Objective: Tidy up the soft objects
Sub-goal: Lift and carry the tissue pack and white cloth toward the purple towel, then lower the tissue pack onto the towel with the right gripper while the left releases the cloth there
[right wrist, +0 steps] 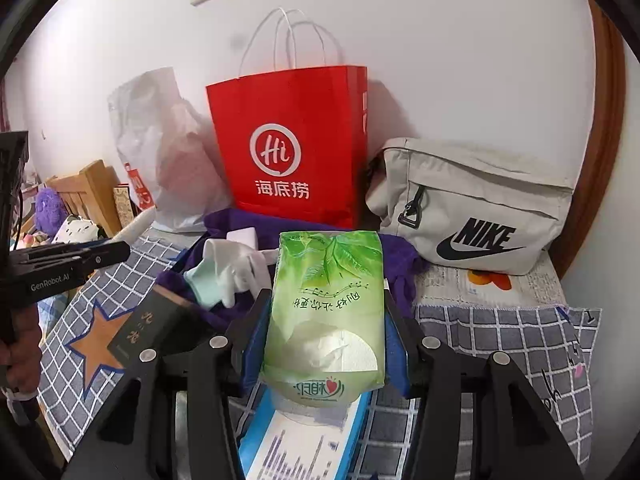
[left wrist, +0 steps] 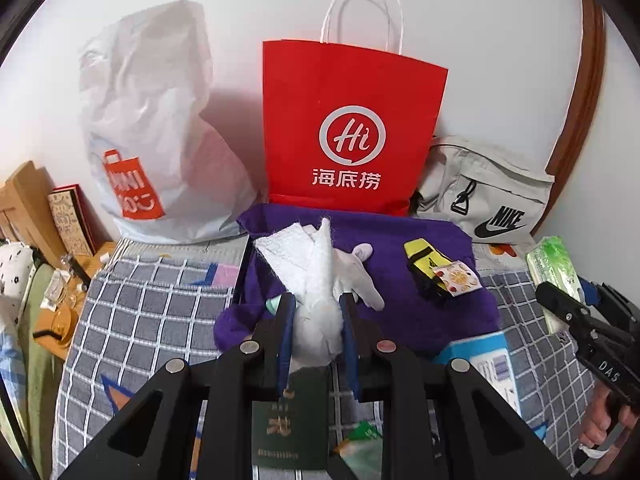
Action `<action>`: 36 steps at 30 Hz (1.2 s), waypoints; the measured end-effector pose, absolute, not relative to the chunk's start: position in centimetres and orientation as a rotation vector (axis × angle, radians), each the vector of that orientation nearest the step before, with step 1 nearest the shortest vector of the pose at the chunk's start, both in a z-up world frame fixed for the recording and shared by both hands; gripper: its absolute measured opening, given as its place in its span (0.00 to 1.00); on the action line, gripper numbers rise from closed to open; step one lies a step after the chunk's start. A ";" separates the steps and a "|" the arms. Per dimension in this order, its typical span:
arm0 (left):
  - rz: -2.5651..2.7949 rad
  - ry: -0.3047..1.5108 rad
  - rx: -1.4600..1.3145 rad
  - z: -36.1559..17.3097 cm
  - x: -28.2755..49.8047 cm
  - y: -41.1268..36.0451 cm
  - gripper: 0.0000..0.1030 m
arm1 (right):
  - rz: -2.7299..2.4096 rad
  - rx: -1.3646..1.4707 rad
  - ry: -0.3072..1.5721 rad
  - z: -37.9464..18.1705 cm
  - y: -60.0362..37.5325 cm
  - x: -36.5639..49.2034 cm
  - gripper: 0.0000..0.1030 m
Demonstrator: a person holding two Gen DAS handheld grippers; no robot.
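The left tongs point(left wrist: 318, 312) are squeezing a white cloth point(left wrist: 316, 280) above the purple cloth point(left wrist: 420, 312). The right tongs point(right wrist: 326, 324) are squeezing a green tissue pack point(right wrist: 326, 304) above a blue box point(right wrist: 296, 440). Behind them a red bag point(left wrist: 352, 128), a white bag point(left wrist: 160, 140) and a grey bag point(right wrist: 480, 208) are leaning on the wall.

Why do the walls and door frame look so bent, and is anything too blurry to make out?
Left wrist view: the fisheye lens bows the brown door frame and blacks out the corners; the red paper bag is sharp and casts a soft shadow leftward. Right wrist view: same bending; the green tissue pack is clear, but the blue box beneath is smeared.
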State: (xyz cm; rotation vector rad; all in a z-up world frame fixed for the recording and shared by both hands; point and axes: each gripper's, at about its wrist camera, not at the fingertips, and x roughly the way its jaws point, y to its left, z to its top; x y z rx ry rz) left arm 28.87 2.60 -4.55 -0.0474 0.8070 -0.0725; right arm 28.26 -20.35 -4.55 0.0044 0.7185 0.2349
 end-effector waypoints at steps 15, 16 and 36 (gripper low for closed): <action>-0.085 0.903 -0.034 -8.1 37.1 2.1 0.21 | 0.253 0.001 0.783 -7.7 -19.8 36.6 0.49; -0.087 0.917 -0.038 -8.4 37.6 2.0 0.21 | 0.254 0.000 0.788 -8.0 -19.8 37.0 0.49; -0.109 1.077 -0.061 -14.2 41.5 2.4 0.21 | 0.246 -0.007 0.957 -14.8 -20.4 43.1 0.49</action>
